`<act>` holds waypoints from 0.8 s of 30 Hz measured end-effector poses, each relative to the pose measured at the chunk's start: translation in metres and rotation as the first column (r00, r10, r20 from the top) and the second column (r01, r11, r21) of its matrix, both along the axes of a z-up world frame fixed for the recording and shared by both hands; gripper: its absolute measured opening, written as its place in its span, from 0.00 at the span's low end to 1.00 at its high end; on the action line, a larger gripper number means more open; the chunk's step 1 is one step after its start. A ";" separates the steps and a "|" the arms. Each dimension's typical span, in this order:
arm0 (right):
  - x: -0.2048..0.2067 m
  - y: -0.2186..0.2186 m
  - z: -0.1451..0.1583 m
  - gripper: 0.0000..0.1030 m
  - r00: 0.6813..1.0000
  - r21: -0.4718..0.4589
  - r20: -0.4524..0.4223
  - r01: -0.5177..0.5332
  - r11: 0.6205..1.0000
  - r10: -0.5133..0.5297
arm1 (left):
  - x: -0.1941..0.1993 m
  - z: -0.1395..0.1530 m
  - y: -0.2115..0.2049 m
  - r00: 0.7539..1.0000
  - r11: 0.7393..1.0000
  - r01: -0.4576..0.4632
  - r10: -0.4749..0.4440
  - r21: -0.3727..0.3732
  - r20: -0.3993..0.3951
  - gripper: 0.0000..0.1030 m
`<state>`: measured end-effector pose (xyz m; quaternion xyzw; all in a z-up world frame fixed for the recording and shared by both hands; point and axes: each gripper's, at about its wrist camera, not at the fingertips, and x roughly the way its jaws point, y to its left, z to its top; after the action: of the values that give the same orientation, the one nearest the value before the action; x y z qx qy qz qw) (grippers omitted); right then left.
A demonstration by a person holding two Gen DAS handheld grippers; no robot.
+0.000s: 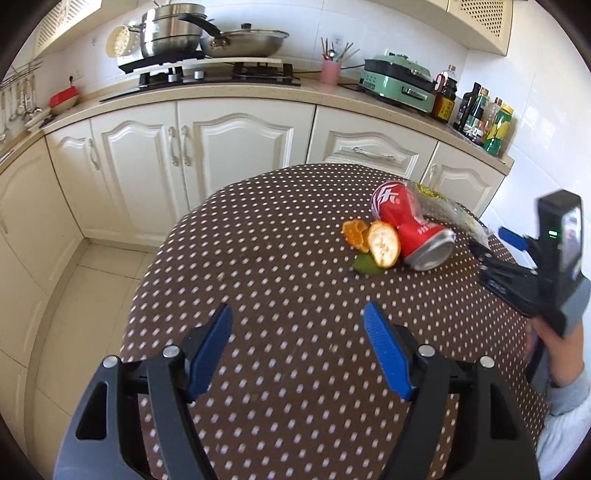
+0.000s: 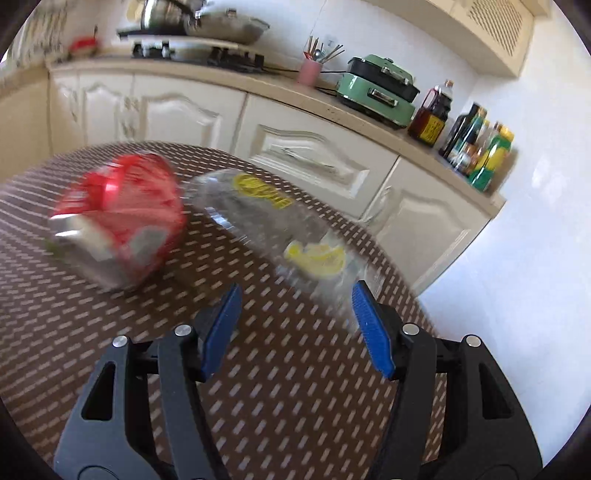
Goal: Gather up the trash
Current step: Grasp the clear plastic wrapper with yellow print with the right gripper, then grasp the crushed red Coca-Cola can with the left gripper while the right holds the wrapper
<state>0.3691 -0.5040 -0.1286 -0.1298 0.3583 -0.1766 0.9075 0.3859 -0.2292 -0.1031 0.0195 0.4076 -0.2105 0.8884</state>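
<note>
Left gripper low in frame, jaws apart, nothing between; right gripper likewise apart over the dotted table. Right of centre: one crushed red can, two orange peels, one clear plastic wrapper. Cream kitchen cabinets behind.

Cream cabinets ran under a beige counter along white tiled walls, where pots sat on a gas stove. Bottles lined the counter's end. Pale floor tiles caught daylight beside a dotted brown table.
</note>
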 end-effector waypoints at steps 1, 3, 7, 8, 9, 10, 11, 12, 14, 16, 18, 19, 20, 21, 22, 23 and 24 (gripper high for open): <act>0.008 -0.002 -0.002 0.60 1.000 -0.019 -0.007 0.003 1.000 -0.003 | 0.005 0.000 -0.003 1.000 1.000 0.002 -0.002 -0.009 -0.009 0.70; 0.022 -0.008 -0.006 0.60 1.000 -0.059 -0.023 0.011 0.998 -0.012 | 0.014 0.001 -0.009 1.000 1.000 0.007 -0.008 -0.030 -0.024 0.70; 0.040 -0.015 -0.016 0.15 0.995 -0.046 -0.096 0.008 0.999 -0.013 | 0.029 0.004 -0.019 0.999 0.995 0.007 -0.012 -0.099 -0.052 0.74; 0.039 -0.015 -0.016 0.05 0.995 -0.045 -0.094 0.013 0.999 -0.018 | 0.031 0.004 -0.022 0.998 0.994 0.009 -0.015 -0.110 -0.058 0.74; 0.034 -0.015 -0.012 0.05 0.997 -0.041 -0.069 0.015 0.999 -0.018 | 0.035 0.004 -0.027 0.998 0.992 0.009 -0.018 -0.127 -0.067 0.74; 0.031 -0.015 -0.007 0.04 0.999 -0.029 -0.041 0.013 0.999 -0.014 | 0.038 0.003 -0.031 0.997 0.990 0.010 -0.020 -0.137 -0.075 0.74; 0.022 -0.018 0.001 0.04 1.000 0.025 0.005 0.014 1.000 -0.014 | 0.040 0.003 -0.036 0.997 0.990 0.014 -0.025 -0.143 -0.078 0.74; 0.017 -0.021 0.007 0.04 1.000 0.083 0.028 0.011 0.996 -0.013 | 0.042 0.002 -0.042 0.996 0.989 0.019 -0.031 -0.149 -0.079 0.74; 0.009 -0.016 0.011 0.04 0.999 0.169 0.031 -0.036 0.985 0.031 | 0.047 0.001 -0.053 0.996 0.988 0.025 -0.037 -0.152 -0.080 0.74; 0.004 -0.001 0.010 0.04 0.997 0.161 0.017 -0.074 0.984 0.072 | 0.057 -0.001 -0.062 0.995 0.986 0.013 -0.029 -0.163 -0.095 0.74; 0.001 0.011 0.007 0.04 0.993 0.188 0.009 -0.115 0.975 0.115 | 0.066 -0.003 -0.070 0.994 0.985 0.000 -0.019 -0.172 -0.111 0.74; 0.001 0.016 0.005 0.04 0.991 0.204 0.000 -0.129 0.970 0.132 | 0.069 -0.003 -0.073 0.993 0.985 -0.001 -0.019 -0.174 -0.114 0.74; 0.001 0.019 0.004 0.04 0.990 0.209 0.000 -0.136 0.968 0.139 | 0.071 -0.004 -0.075 0.993 0.985 0.001 -0.022 -0.174 -0.117 0.74; 0.001 0.023 0.003 0.04 0.989 0.209 -0.006 -0.145 0.967 0.150 | 0.075 -0.005 -0.080 0.992 0.985 0.004 -0.025 -0.171 -0.122 0.74; 0.000 0.027 0.002 0.04 0.987 0.209 -0.010 -0.156 0.965 0.162 | 0.079 -0.006 -0.083 0.992 0.986 0.002 -0.023 -0.165 -0.128 0.74; 0.000 0.030 0.002 0.04 0.985 0.213 -0.009 -0.164 0.963 0.170 | 0.081 -0.008 -0.086 0.991 0.987 0.000 -0.021 -0.163 -0.132 0.74; 0.000 0.032 0.002 0.04 0.984 0.217 -0.009 -0.171 0.961 0.177 | 0.085 -0.010 -0.090 0.990 0.987 0.000 -0.022 -0.161 -0.138 0.74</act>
<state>0.3687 -0.4721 -0.1262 -0.0642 0.3756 -0.0543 0.9230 0.4706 -0.3188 -0.1127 -0.0647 0.4503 -0.2484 0.8552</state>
